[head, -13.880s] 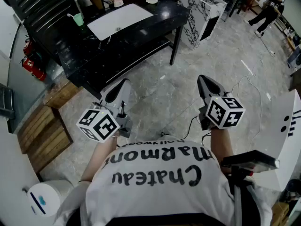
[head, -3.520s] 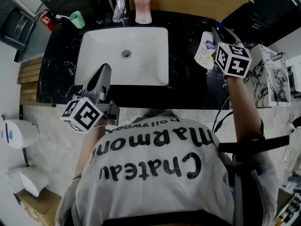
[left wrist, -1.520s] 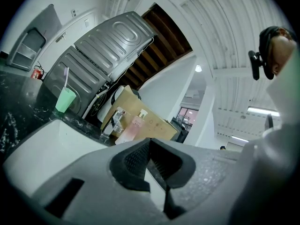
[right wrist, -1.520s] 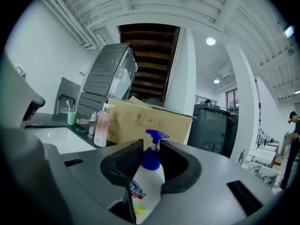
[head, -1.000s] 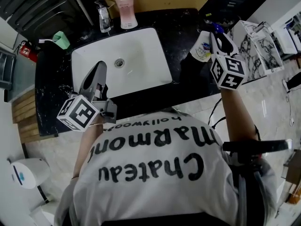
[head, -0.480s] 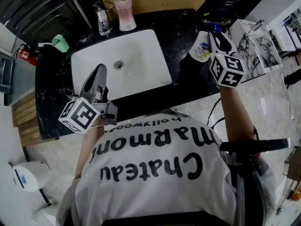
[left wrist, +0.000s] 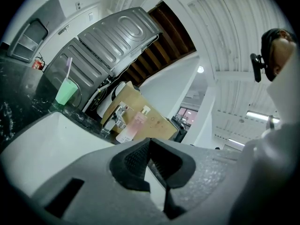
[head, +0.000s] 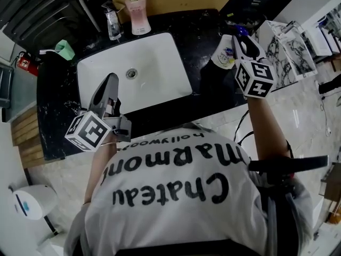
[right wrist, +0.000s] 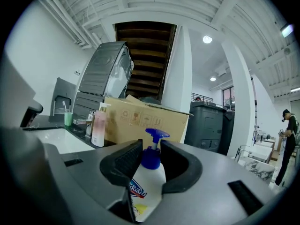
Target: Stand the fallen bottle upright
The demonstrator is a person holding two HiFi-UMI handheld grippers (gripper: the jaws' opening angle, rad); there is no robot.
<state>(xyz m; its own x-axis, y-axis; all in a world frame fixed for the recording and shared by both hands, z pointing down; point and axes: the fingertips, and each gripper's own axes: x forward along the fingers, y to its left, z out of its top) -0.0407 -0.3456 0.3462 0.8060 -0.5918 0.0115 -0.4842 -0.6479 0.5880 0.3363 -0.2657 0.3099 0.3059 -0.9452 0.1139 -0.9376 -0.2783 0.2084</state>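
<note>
Clamping upright white pump bottle (right wrist: 149,184) at its blue neck between right gripper (right wrist: 150,150) jaws; holding left gripper (left wrist: 149,145) jaws pressed together, empty, sink (left wrist: 40,142) ahead of them.

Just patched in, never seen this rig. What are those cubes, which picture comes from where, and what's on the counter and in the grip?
No robot: a person holds a hand-held gripper in each hand; the marker cubes are part of them. One picture looks down from the person's head; the other two look along each gripper's jaws. On the black counter are a white sink, a pink soap dispenser and a green cup. The left hand-held gripper is shut and empty. The right hand-held gripper is closed on the neck of a white bottle with a blue pump, which looks upright.
</note>
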